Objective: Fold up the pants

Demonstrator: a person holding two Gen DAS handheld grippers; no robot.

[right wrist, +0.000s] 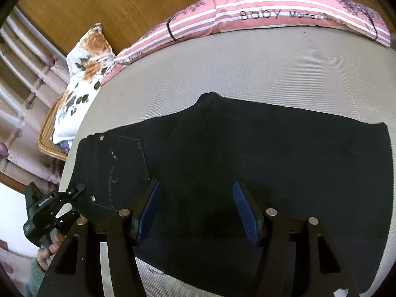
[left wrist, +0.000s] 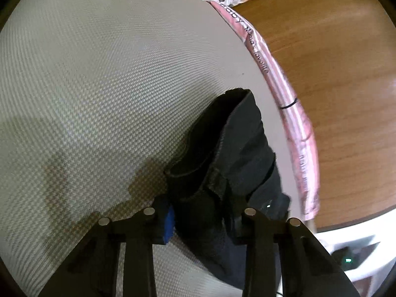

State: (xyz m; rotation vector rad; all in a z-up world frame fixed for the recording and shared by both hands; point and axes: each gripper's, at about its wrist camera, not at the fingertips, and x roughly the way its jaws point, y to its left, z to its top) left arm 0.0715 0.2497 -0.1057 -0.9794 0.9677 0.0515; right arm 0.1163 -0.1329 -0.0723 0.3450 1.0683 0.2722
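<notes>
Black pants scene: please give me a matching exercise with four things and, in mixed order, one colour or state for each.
Things:
1. pants
2. long pillow
3. left gripper
4. right gripper

States:
A. pink with white stripes
B. fingers apart above the cloth
C. black, lying flat on the grey mat
D. fingers closed on the waistband

Pairs: 1-C, 2-A, 3-D, 4-B

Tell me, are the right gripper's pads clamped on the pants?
No, the right gripper hovers open over the black pants, pads apart.
</notes>
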